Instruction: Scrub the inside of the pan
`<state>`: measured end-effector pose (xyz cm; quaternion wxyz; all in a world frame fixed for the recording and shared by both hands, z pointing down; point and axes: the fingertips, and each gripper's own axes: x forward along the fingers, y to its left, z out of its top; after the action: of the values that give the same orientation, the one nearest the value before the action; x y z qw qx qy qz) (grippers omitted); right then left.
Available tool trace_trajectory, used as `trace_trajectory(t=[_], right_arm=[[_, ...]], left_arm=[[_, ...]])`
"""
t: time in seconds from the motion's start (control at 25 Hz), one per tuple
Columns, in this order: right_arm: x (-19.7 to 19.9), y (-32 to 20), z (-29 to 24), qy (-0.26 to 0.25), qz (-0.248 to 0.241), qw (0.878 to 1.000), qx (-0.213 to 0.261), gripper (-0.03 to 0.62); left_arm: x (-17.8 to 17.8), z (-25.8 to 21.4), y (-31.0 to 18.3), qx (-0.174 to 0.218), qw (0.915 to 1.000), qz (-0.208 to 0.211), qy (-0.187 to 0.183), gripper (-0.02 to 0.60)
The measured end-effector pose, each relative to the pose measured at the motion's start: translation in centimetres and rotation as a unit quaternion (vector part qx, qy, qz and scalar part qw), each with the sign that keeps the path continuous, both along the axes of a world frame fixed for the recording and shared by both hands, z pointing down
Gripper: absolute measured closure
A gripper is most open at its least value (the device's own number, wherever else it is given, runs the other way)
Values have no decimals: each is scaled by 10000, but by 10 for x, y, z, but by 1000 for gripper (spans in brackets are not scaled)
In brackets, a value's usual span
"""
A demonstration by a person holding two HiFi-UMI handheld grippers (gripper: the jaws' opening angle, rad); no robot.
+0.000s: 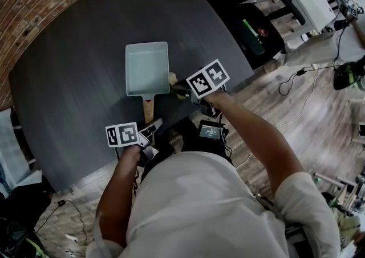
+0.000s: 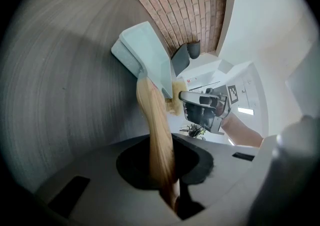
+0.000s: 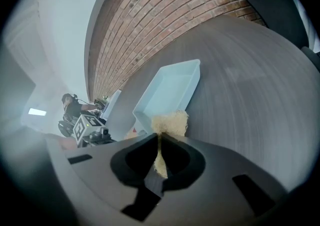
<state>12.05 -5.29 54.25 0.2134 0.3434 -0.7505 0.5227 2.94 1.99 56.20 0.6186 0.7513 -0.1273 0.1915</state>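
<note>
Pan [image 1: 147,68]: pale rect. tray type, flat on dark table [image 1: 68,97], mid-table toward near edge, inside bare.
Handle [image 1: 148,109]: wood, points at near edge.
L gripper [image 1: 151,130]: jaws clamped on handle end.
R gripper [image 1: 178,88]: jaws together, pinching tan scrubber [image 3: 170,122].
Scrubber pos: at pan's near-right corner, by the rim, outside the basin; contact w/ rim unclear.
Backdrop: brick wall [image 3: 165,15] past table's far edge.

A pale rectangular pan [image 1: 147,68] with a wooden handle [image 1: 148,109] is sitting on the dark tabletop [image 1: 68,80]; a tan scrub pad [image 3: 170,121] is hovering just beside its near rim.
</note>
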Motion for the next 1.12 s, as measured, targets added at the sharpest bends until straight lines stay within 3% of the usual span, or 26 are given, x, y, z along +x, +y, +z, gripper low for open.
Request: trace_trajectory(t=[0.16, 0.32, 0.6, 0.64, 0.68, 0.72, 0.8, 0.96, 1.12], right_arm=[[-4, 20, 2, 136, -261, 9995, -110, 563], [-7, 40, 1, 593, -850, 9946, -52, 563], [-23, 67, -1, 1404, -1959, 9696, 425, 560], [-26, 67, -4, 1381, -2007, 9686, 501, 544], [-29, 68, -6, 1318, -2030, 9687, 547, 478], [-31, 68, -9, 1223, -2047, 9695, 570, 412], [-35, 69, -17, 994, -2054, 9717, 612, 390], [-30, 61, -38, 551, -1656, 9819, 741, 388], [7, 31, -43, 231, -620, 9955, 674, 434]], left_arm=[[0, 0, -1, -8, 10000, -6, 1, 532], [0, 0, -1, -16, 10000, -5, 1, 532], [0, -2, -1, -18, 10000, 9, -2, 532], [0, -2, -1, -17, 10000, 14, -3, 532], [0, -2, -1, -16, 10000, 18, -4, 532], [0, -2, -1, -14, 10000, 21, -5, 532], [0, -1, -1, -12, 10000, 24, -7, 532], [0, -2, -1, 6, 10000, 36, -7, 532], [-1, -1, -1, 11, 10000, 54, -14, 532]])
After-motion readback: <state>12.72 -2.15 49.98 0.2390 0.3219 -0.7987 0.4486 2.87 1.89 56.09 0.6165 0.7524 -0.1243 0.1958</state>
